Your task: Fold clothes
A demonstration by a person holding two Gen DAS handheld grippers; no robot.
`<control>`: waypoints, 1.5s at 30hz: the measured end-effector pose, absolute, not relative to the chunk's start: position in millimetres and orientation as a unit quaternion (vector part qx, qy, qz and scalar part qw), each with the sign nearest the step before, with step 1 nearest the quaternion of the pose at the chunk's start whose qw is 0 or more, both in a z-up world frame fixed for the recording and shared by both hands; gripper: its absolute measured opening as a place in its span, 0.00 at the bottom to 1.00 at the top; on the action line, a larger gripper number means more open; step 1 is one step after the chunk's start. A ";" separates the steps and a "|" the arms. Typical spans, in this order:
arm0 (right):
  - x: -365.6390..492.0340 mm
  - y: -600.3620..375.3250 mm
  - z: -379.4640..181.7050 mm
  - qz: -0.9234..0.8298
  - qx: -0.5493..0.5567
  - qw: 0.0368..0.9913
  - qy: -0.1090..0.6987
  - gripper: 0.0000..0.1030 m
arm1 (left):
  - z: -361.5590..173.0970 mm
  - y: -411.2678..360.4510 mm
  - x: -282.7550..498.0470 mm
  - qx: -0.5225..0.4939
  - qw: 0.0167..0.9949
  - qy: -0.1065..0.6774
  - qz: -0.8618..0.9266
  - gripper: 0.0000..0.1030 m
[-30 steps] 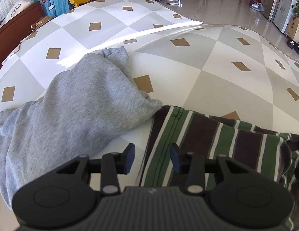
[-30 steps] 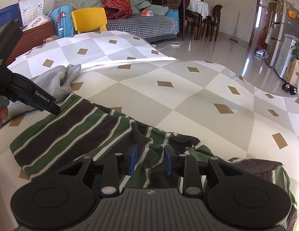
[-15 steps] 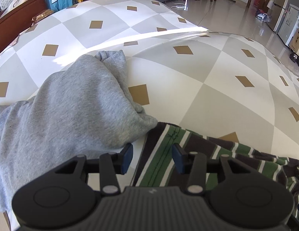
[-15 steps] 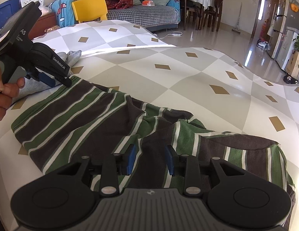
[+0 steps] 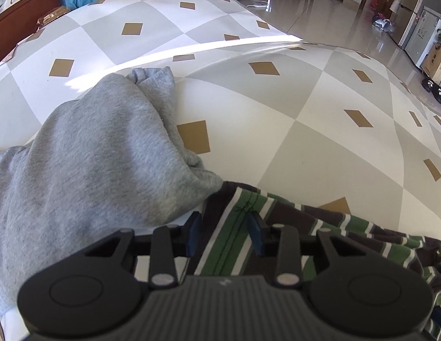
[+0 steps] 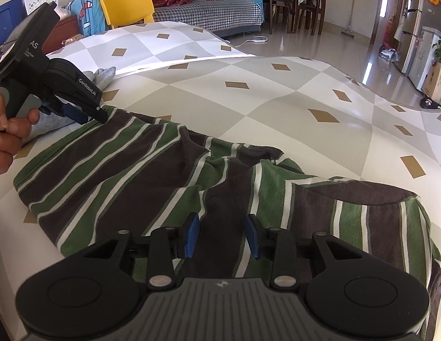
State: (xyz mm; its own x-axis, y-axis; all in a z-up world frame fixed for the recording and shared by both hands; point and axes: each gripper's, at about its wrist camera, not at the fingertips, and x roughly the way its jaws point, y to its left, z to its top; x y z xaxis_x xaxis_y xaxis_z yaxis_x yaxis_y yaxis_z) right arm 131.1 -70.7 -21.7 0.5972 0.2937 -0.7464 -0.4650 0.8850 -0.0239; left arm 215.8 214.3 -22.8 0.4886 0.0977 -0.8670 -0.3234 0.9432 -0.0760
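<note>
A green, brown and white striped shirt (image 6: 135, 176) lies crumpled across the patterned cover. My right gripper (image 6: 221, 234) hovers low over its middle; its jaws are opening, with cloth lying flat beneath the gap and neither pad pressing on it. My left gripper (image 5: 224, 227) straddles the shirt's stitched corner (image 5: 320, 221); its jaws are closing, and the pads stand apart from the cloth. The right wrist view shows the left gripper (image 6: 89, 115) at the shirt's far left corner, held by a hand (image 6: 7, 133). A grey sweatshirt (image 5: 101, 164) lies bunched just left of that corner.
The surface is a cover of grey and white diamonds (image 5: 305, 130) with a sunlit fold across its far part. Beyond it stand a yellow chair (image 6: 126, 5), a sofa with piled cloth (image 6: 209, 14) and dark wooden furniture (image 5: 21, 20). Shiny floor lies to the right.
The left gripper has come down closer to the shirt's corner beside the grey sweatshirt. The right gripper's jaws have widened, and the shirt now lies more spread out before it.
</note>
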 end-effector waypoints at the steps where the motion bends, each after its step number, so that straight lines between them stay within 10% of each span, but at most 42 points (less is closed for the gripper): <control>1: 130.9 -70.4 -22.0 0.214 -0.109 0.887 0.394 0.34 | -22.7 215.6 216.1 -0.118 0.855 0.490 0.123 0.33; 40: 127.9 -64.7 -26.7 0.215 -0.126 0.890 0.383 0.39 | -22.3 212.8 226.0 -0.131 0.861 0.479 0.113 0.23; 45: 128.7 -64.3 -27.6 0.214 -0.125 0.891 0.381 0.39 | -22.6 206.7 224.8 -0.120 0.865 0.474 0.108 0.05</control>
